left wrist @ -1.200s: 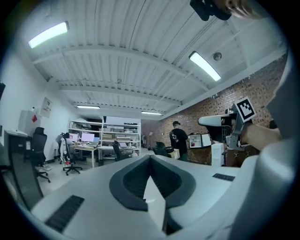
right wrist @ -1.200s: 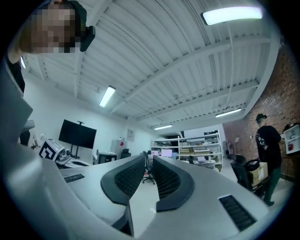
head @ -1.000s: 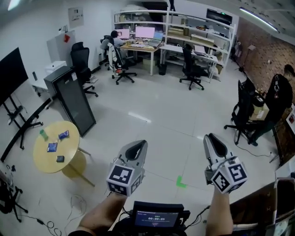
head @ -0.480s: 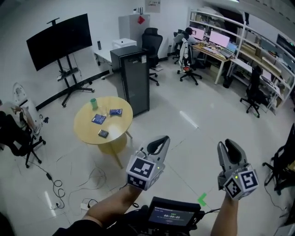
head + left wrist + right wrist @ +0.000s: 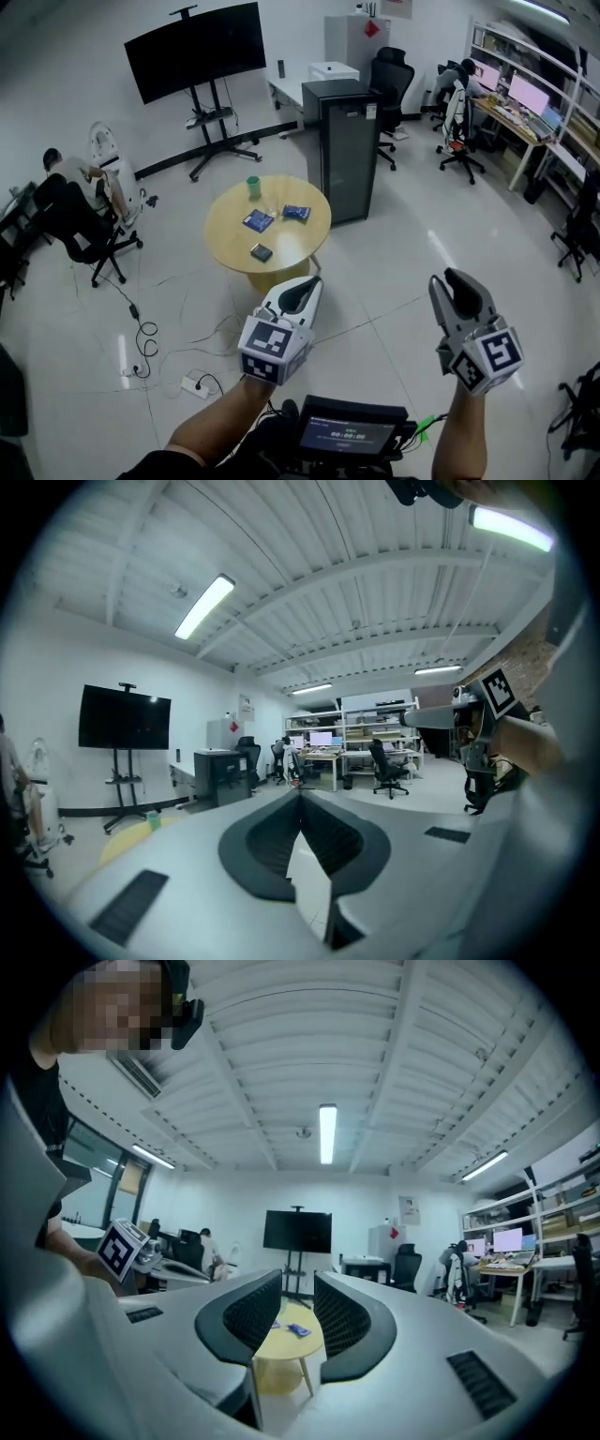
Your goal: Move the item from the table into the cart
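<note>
A round yellow table (image 5: pixel 281 242) stands on the floor ahead. It carries a green cup (image 5: pixel 253 186), two blue packets (image 5: pixel 258 221) and a small dark item (image 5: pixel 262 252). My left gripper (image 5: pixel 305 284) is held in the air short of the table, shut with nothing in it; its tips meet in the left gripper view (image 5: pixel 300 794). My right gripper (image 5: pixel 457 279) hangs further right, its jaws opening and empty. In the right gripper view the table (image 5: pixel 281 1346) shows far off through the gap of that gripper (image 5: pixel 298 1279). No cart is clearly seen.
A black cabinet (image 5: pixel 352 141) stands just behind the table, a large screen on a wheeled stand (image 5: pixel 197 56) to its left. A person sits on a chair (image 5: pixel 70 211) at left. Cables and a power strip (image 5: pixel 197 382) lie on the floor. A dark console with a screen (image 5: pixel 352 436) is below me.
The head view has swung left, so the yellow table has come from the left edge towards the middle and closer. The right gripper's jaws have parted. Both grippers stay raised and empty.
</note>
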The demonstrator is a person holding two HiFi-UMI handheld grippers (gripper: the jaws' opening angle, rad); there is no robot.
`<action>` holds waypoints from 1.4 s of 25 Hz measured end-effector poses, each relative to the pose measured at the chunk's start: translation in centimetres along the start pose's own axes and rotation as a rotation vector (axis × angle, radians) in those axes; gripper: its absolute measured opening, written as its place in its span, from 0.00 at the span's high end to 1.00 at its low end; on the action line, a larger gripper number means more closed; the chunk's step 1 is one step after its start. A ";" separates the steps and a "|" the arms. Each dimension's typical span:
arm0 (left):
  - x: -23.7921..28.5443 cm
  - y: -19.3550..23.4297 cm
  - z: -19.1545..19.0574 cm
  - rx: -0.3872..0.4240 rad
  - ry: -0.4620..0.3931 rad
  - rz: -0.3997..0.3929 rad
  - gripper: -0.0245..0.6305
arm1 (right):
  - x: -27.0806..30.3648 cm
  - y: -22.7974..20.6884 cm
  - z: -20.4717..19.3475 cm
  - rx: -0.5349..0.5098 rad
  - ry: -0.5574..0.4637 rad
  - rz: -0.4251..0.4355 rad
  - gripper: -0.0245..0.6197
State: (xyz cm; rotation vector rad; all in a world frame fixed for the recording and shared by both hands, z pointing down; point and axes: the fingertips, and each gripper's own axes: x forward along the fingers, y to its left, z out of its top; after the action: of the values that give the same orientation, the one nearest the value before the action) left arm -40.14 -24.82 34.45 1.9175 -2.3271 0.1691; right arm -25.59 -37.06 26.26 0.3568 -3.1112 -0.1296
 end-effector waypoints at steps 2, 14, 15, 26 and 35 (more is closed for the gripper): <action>-0.5 4.3 -0.4 -0.018 -0.003 0.053 0.96 | 4.2 1.9 -0.6 -0.001 0.013 0.060 0.81; -6.4 38.4 -2.9 -0.072 -0.049 0.312 0.92 | 35.2 18.1 -2.5 -0.038 0.078 0.296 0.70; -6.7 41.0 -3.4 -0.079 -0.047 0.325 0.92 | 37.8 19.4 -2.8 -0.036 0.084 0.308 0.70; -3.5 61.5 -7.8 -0.163 -0.012 0.461 0.90 | 61.5 26.2 -10.0 -0.070 0.244 0.460 0.62; 5.8 70.5 -12.8 -0.281 0.118 0.497 0.85 | 75.6 25.3 -18.8 -0.055 0.394 0.585 0.60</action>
State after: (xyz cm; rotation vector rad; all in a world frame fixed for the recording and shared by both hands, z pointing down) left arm -110.11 -14.96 47.36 1.1521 -2.5363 -0.0044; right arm -104.65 -31.19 46.96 -0.4721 -2.6744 -0.1187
